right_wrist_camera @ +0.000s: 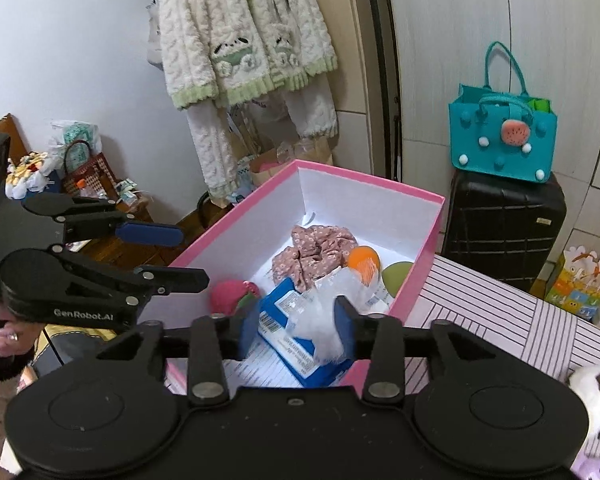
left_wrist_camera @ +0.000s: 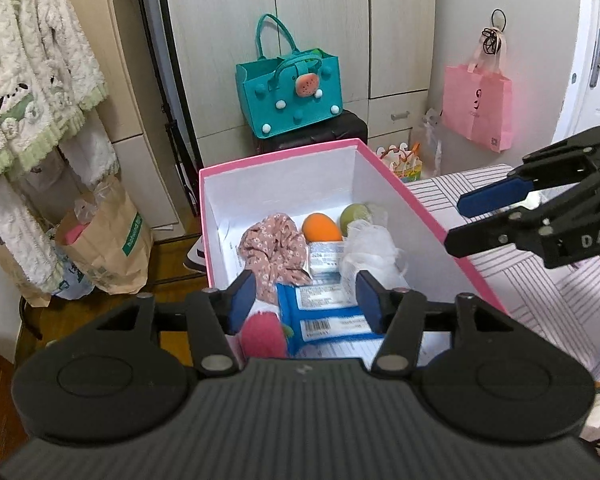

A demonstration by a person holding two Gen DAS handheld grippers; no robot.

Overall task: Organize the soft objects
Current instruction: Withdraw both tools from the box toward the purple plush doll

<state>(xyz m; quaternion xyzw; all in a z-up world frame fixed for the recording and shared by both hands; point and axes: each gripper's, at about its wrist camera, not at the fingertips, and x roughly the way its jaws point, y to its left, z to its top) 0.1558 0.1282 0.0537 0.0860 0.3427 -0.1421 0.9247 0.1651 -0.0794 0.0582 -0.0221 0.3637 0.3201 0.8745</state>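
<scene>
Right gripper (right_wrist_camera: 296, 330) over pink box's (right_wrist_camera: 228, 222) near edge, jaws apart; white mesh pouf (right_wrist_camera: 324, 316) between them, seemingly released. Left gripper (left_wrist_camera: 306, 300) nearby, parted, empty.

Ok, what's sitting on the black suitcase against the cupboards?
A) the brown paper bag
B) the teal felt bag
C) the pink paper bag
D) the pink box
B: the teal bag stands on top of the suitcase; the pink bag hangs on the wall, and the box is in front, nearer the grippers.
</scene>
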